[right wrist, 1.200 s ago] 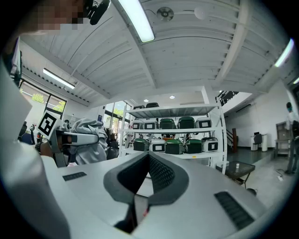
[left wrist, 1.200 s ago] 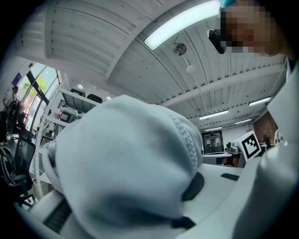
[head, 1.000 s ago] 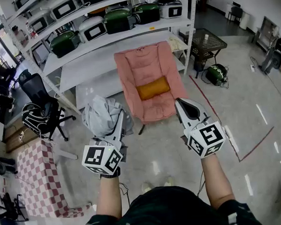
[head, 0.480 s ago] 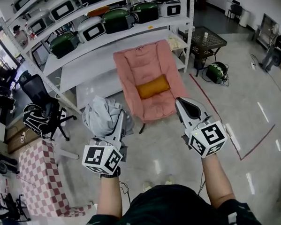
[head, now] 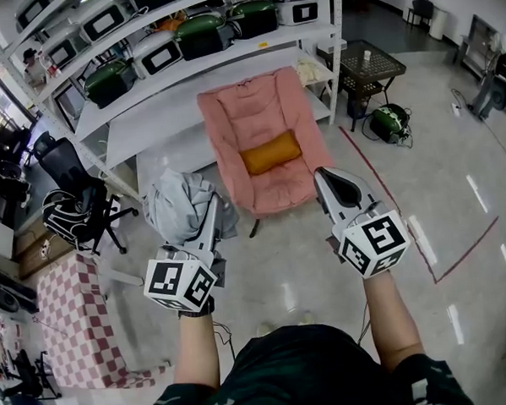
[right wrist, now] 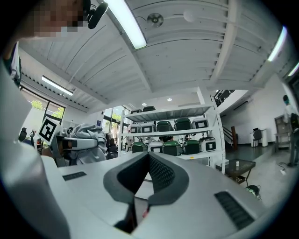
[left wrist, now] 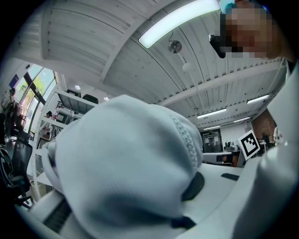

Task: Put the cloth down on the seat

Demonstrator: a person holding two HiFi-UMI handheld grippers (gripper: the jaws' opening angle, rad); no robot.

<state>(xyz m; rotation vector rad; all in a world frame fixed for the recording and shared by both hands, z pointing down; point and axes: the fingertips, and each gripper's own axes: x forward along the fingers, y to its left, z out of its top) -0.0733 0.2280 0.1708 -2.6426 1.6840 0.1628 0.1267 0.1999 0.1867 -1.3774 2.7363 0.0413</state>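
Observation:
A crumpled grey cloth [head: 184, 211] hangs bunched in my left gripper [head: 213, 208], which is shut on it above the floor, to the left of the chair's front. In the left gripper view the cloth [left wrist: 126, 163] fills the space between the jaws and hides the pads. The pink padded chair [head: 262, 125] stands in front of me with an orange cushion [head: 272, 153] on its seat. My right gripper [head: 328, 182] hovers by the chair's right front corner. Its jaws [right wrist: 148, 162] are shut with nothing between them. From the right gripper view the cloth [right wrist: 88, 136] shows at the left.
A white shelf rack [head: 229, 67] with green and white cookers stands behind the chair. A black office chair [head: 75, 202] and a red-checked cover [head: 69, 321] are at the left. A black mesh table [head: 368, 64], a green cooker [head: 390, 124] and a red floor line [head: 459, 254] lie to the right.
The head view has shifted a little, so chair and shelves sit slightly higher and further left. Both grippers keep their pose, the cloth still in the left one.

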